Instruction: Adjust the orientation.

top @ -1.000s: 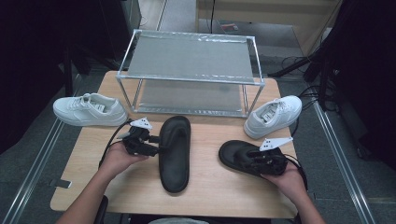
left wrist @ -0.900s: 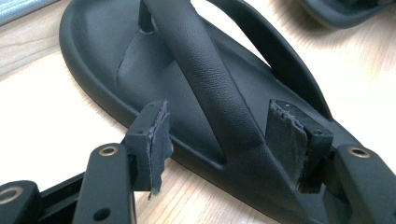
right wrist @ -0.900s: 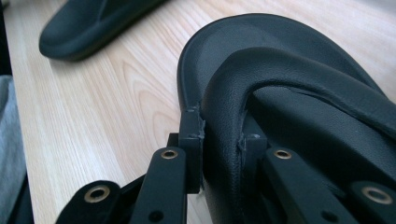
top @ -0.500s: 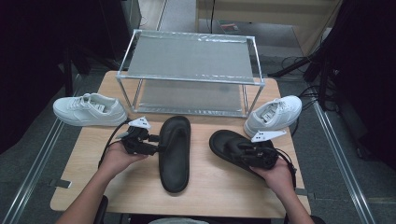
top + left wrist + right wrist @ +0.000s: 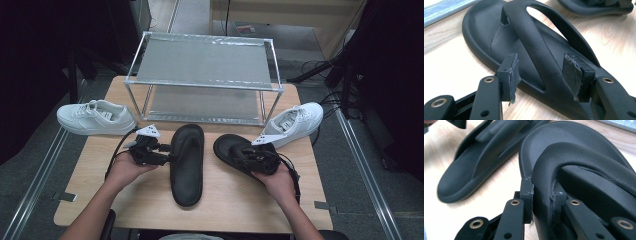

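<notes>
High view: two black sandals lie on the wooden table (image 5: 90, 180), both just in front of the metal shoe rack (image 5: 202, 80). The left sandal (image 5: 187, 162) lies flat, sole down, its toe end towards the rack, matte black with a broad strap across a smooth moulded footbed. The left gripper (image 5: 165, 152) sits against that sandal's side, and in the left gripper view its jaws stand apart, one on each side of the strap (image 5: 536, 42), not touching it. The right sandal (image 5: 237, 150) lies angled, its toe end nearer the rack, just beside the left sandal but apart. The right gripper (image 5: 543, 195) is clamped on its leathery strap, jaws squeezing the band. A white sneaker (image 5: 95, 117) rests at the rack's left end, another white sneaker (image 5: 295, 120) at its right.
</notes>
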`<state>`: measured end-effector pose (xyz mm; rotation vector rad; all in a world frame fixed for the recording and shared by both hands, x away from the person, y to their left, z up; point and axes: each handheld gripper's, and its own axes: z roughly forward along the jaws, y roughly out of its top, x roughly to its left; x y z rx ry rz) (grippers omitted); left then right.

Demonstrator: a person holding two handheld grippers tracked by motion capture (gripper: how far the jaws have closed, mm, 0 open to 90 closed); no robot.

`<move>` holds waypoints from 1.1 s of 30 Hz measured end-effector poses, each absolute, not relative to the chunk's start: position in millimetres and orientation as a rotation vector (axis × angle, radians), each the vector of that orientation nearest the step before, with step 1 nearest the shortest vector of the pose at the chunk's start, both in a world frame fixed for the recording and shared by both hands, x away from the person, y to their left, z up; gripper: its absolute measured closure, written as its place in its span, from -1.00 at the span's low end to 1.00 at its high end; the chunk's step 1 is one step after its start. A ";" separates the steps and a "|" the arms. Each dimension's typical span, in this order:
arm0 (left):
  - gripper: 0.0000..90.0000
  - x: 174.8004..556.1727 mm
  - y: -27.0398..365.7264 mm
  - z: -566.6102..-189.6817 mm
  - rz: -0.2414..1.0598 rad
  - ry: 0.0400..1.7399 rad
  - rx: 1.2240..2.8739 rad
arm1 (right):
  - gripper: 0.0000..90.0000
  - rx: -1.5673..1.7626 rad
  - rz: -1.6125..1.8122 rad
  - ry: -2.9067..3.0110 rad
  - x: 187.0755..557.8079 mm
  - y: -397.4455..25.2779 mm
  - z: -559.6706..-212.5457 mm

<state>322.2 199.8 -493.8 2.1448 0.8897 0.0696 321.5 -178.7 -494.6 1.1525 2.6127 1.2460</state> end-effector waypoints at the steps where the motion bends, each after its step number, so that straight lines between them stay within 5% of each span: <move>1: 0.05 322.5 200.0 -493.9 0.068 0.890 2.148 | 0.73 1.156 1.241 2.610 323.1 -176.4 -495.9; 33: -0.06 312.8 201.0 -503.9 0.101 0.940 2.178 | 0.66 1.204 1.214 2.545 352.1 -138.5 -516.1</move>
